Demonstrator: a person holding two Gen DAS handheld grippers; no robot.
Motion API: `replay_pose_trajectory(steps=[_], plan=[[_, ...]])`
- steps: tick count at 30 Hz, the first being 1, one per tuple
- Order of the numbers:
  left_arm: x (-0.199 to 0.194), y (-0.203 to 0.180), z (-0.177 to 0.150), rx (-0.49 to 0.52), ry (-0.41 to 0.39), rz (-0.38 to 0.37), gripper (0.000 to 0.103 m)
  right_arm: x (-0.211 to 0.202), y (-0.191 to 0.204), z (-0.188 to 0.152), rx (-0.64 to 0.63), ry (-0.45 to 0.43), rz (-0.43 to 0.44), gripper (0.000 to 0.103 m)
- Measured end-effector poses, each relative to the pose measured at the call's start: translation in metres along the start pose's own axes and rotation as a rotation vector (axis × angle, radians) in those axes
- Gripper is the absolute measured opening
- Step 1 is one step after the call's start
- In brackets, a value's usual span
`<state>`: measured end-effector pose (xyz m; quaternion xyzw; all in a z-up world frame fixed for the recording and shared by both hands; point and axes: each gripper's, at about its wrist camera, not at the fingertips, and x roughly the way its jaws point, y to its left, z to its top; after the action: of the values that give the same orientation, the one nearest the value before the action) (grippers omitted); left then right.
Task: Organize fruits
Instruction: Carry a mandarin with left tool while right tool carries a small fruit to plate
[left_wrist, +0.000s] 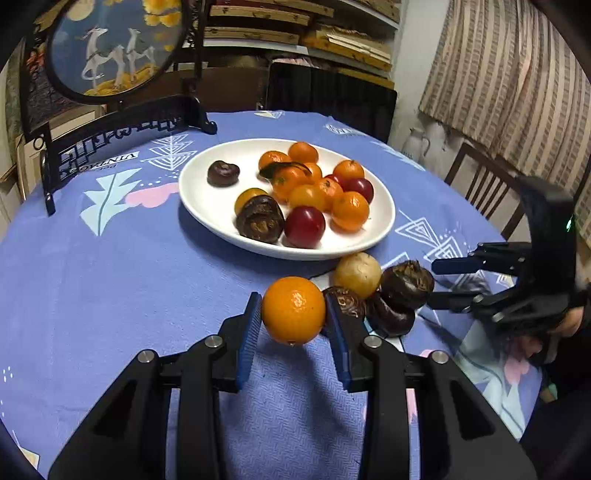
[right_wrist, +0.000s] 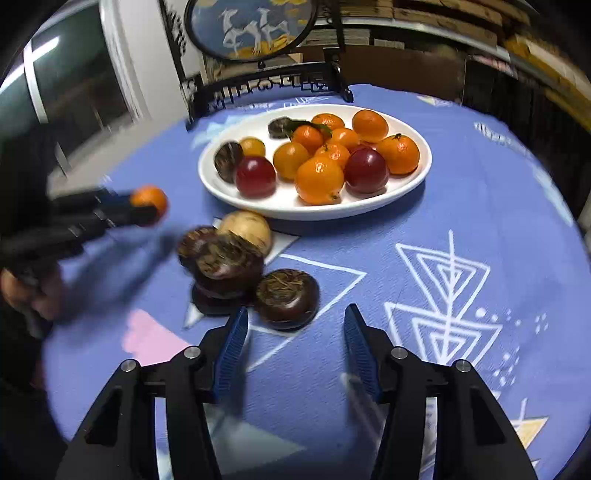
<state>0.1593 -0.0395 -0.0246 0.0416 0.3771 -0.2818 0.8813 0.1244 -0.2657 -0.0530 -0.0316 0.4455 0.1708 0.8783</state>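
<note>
Held fruit: a small orange mandarin (left_wrist: 293, 309), round, glossy, finely dimpled skin, with a small nub at its underside.
Axis: near spherical, so no clear long axis; the nub faces down toward the bench (left_wrist: 110, 295).
Left gripper (left_wrist: 293, 317): jaws closed on the mandarin, one blue ribbed pad pressed to each side; the fruit sits at the very tips, clear of the cloth.
Right gripper (right_wrist: 295, 332): jaws apart with only blue patterned cloth between them, nothing gripped.
Ahead of the right jaws: a dark brown, flattened, ridged fruit (right_wrist: 287, 297) lying flat, fibrous top facing up, just beyond the left pad's tip.
Cluster: more dark brown fruits (right_wrist: 221, 262) piled left of it, touching, with a pale tan round fruit (right_wrist: 247, 229) behind them against the plate edge.
Plate (left_wrist: 207, 206): white, oval, beyond both jaws, holding mandarins, red plums and dark brown fruits heaped together.
Hand (right_wrist: 26, 291): blurred, on the left gripper's handle.
</note>
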Motion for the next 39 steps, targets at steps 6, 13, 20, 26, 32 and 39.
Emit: replay_pose_trajectory(steps=[6, 13, 20, 26, 32, 39], plan=[[0.002, 0.002, 0.002, -0.018, 0.010, -0.003, 0.034, 0.018, 0.008, 0.014, -0.034, 0.027, -0.007, 0.043], [-0.010, 0.011, 0.004, -0.053, -0.019, 0.005, 0.034, -0.022, -0.005, 0.014, 0.057, -0.057, 0.044, 0.042], [-0.005, 0.003, 0.060, -0.026, -0.046, 0.030, 0.034, -0.046, -0.039, 0.071, 0.133, -0.147, 0.080, 0.043], [0.043, -0.001, 0.109, -0.015, -0.016, 0.062, 0.034, -0.011, -0.052, 0.127, 0.196, -0.157, 0.072, 0.043], [0.072, 0.007, 0.122, -0.033, 0.010, 0.135, 0.072, 0.026, -0.061, 0.155, 0.241, -0.137, 0.015, 0.044], [0.027, -0.006, 0.073, 0.076, 0.006, 0.131, 0.074, -0.007, -0.046, 0.098, 0.184, -0.114, 0.043, 0.045]])
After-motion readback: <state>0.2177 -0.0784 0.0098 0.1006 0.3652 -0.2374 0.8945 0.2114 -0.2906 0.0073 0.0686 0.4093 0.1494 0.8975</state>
